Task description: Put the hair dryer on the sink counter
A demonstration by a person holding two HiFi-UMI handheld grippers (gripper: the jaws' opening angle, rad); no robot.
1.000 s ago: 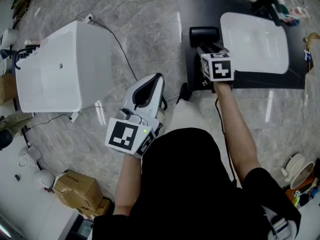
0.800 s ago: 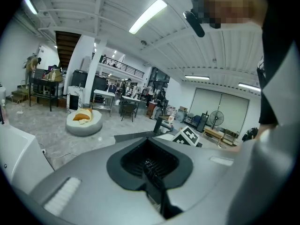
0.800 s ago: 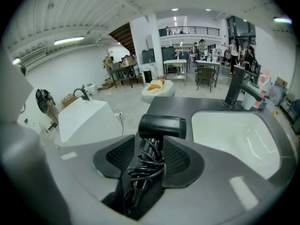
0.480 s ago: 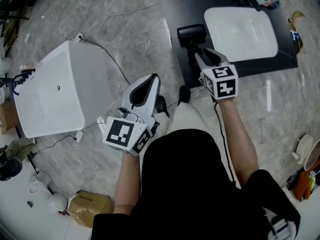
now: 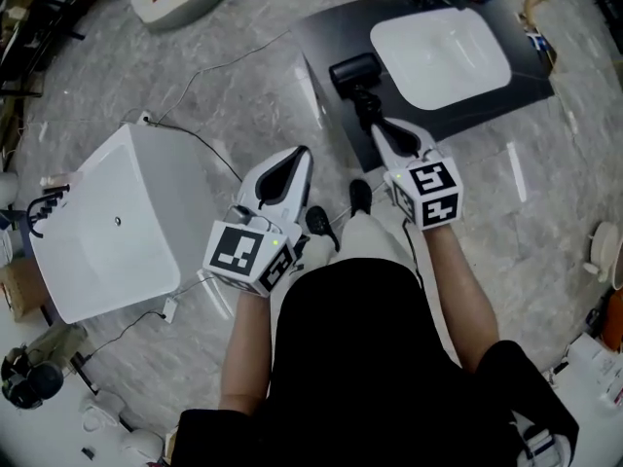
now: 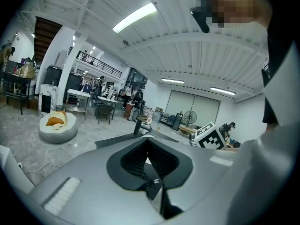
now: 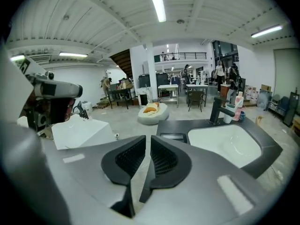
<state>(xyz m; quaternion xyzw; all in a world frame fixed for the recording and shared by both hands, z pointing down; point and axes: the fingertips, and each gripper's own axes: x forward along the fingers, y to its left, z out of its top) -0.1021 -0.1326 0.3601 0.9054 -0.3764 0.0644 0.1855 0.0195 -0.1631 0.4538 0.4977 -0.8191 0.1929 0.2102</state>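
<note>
Right arm reaches forward, its tongs point(image 5: 376, 126) tipped down near the hair dryer point(image 5: 356, 76), which lies on the black table point(image 5: 319, 29) beside the basin point(image 5: 440, 52) — jaws just closing to a narrow slit, nothing between. Left arm bent close — its tongs point(image 5: 303, 151) together, empty.

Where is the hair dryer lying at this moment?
In the head view, the hair dryer lies on the black sink counter at upper centre, just left of the white basin.
</note>
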